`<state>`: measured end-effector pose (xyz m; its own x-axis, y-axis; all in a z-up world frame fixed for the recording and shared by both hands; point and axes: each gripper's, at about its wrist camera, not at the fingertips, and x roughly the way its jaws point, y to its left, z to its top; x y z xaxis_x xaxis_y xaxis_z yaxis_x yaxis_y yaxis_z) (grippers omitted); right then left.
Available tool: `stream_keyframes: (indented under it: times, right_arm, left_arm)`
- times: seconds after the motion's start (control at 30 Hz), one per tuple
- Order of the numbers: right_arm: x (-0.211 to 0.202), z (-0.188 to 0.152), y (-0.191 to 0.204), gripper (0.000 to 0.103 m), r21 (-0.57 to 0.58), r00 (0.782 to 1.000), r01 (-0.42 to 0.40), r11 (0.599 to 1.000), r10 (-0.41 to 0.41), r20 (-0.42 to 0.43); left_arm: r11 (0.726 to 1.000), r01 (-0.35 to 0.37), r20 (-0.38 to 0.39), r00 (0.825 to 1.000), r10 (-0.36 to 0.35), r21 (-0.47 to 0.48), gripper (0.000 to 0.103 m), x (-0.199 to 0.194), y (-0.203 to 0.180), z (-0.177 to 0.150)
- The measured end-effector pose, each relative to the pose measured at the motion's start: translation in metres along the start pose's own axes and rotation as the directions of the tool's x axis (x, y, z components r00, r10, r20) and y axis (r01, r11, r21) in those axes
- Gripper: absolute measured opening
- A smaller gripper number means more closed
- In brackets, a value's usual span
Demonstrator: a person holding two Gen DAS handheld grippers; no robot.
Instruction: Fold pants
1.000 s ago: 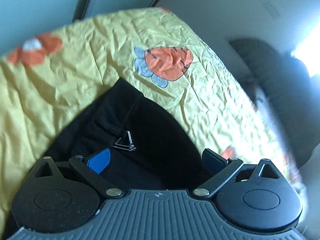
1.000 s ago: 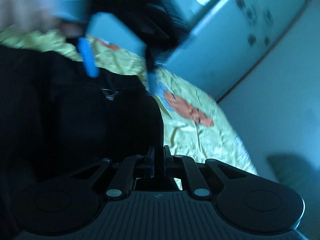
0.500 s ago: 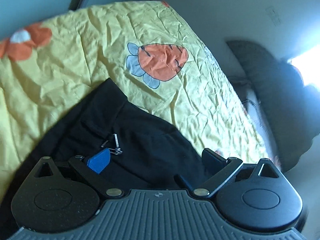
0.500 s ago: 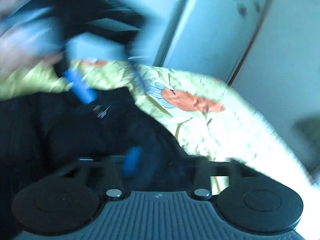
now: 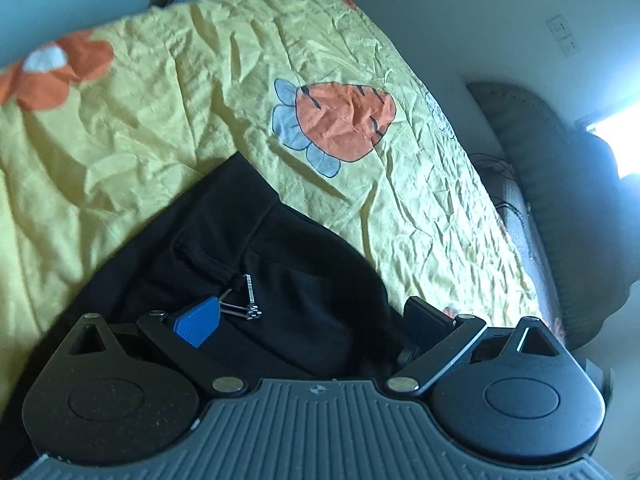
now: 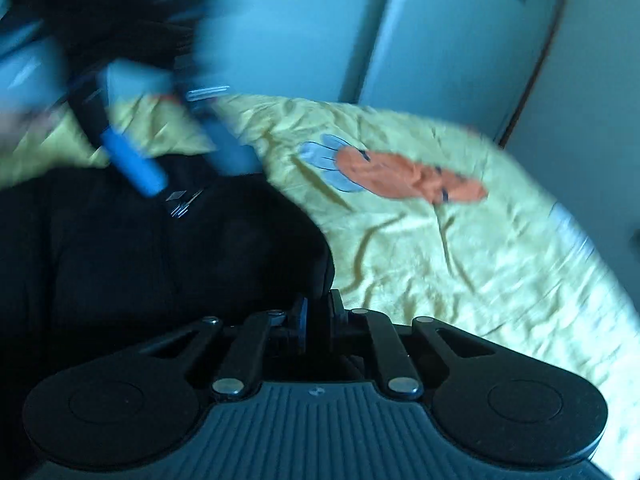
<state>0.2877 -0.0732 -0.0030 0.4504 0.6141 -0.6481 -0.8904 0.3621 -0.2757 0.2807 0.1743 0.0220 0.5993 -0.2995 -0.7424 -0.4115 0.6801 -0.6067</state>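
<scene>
Black pants point(image 5: 256, 248) lie on a yellow bedsheet point(image 5: 160, 112), with a metal clasp point(image 5: 244, 300) on the waistband. My left gripper point(image 5: 312, 320) is open just above the pants, its blue pad point(image 5: 198, 320) next to the clasp. In the right wrist view the pants point(image 6: 140, 264) fill the lower left. My right gripper point(image 6: 318, 312) is shut on the pants' right edge. The left gripper's blue fingers point(image 6: 136, 164) show blurred above the waistband there.
The sheet point(image 6: 440, 260) has an orange carrot print point(image 5: 344, 120) beyond the pants. The bed's right edge drops to a grey cushion point(image 5: 568, 184) and a wall. Pale wardrobe doors point(image 6: 440, 28) stand behind the bed.
My right gripper opened, then shut again on the pants' right edge. My left gripper stayed open and shifted a little over the waistband.
</scene>
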Motion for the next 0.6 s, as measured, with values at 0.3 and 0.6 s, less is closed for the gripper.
stream_keyframes:
  times: [0.3, 0.6]
  right_arm:
    - [-0.018, -0.009, 0.08, 0.009, -0.347, 0.978, 0.206, 0.915, -0.193, 0.073]
    - [-0.029, -0.017, 0.11, 0.009, -0.478, 0.935, 0.356, 0.803, -0.31, 0.175]
  left_arm:
    - [0.999, 0.01, -0.062, 0.998, -0.014, -0.053, 0.099, 0.026, -0.008, 0.017]
    - [0.998, -0.051, -0.109, 0.993, 0.055, 0.044, 0.097, 0.035, -0.024, 0.019]
